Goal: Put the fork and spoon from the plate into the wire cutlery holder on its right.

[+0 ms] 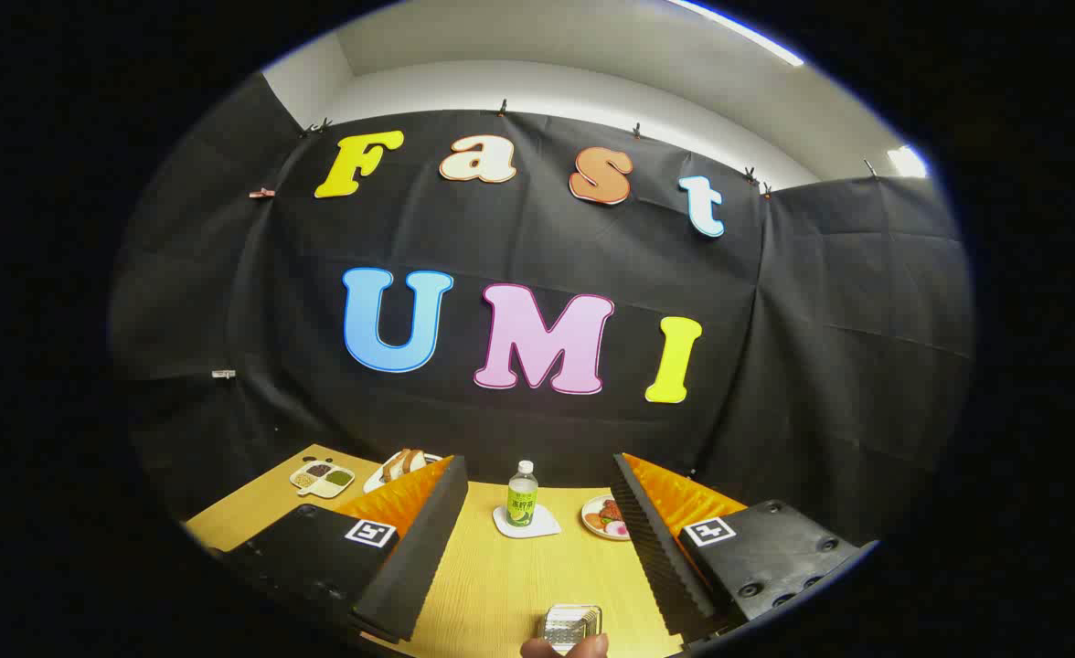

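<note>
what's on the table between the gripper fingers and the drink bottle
In the gripper view the gripper is open, its fingers on nothing. Between them sits the wire cutlery holder; from it to the bottle on its white coaster lies bare wooden table.

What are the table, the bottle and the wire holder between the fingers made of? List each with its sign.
Table: wood or wood-look laminate, matte; fine grain lines show.
Bottle: clear plastic, probably; see-through body, white cap.
Wire holder: shiny metal, likely; bright glints on thin wires.
The gripper is open, fingers wide apart, touching nothing.
</note>
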Tool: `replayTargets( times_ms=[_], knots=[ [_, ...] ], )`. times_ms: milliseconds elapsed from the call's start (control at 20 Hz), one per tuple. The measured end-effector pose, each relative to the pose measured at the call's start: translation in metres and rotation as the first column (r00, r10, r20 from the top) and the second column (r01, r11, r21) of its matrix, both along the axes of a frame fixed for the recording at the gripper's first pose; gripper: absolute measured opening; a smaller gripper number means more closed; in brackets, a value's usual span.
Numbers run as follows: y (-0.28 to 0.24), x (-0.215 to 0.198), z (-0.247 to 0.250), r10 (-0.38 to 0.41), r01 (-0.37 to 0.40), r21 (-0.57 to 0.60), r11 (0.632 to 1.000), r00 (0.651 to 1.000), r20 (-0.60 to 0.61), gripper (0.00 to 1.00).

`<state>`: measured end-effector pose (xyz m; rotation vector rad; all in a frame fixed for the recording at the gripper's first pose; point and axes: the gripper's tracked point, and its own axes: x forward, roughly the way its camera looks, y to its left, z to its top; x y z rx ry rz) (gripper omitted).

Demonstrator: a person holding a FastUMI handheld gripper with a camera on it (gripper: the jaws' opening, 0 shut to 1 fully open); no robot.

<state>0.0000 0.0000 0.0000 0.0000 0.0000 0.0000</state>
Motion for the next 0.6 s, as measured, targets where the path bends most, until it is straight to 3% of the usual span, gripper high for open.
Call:
replayTargets(
  times_ms=[600],
  knots=[
    [0.0043,-0.0027,-0.0040,0.005,-0.005,0.005,1.000,1.000,-0.007,0.98]
  ],
)
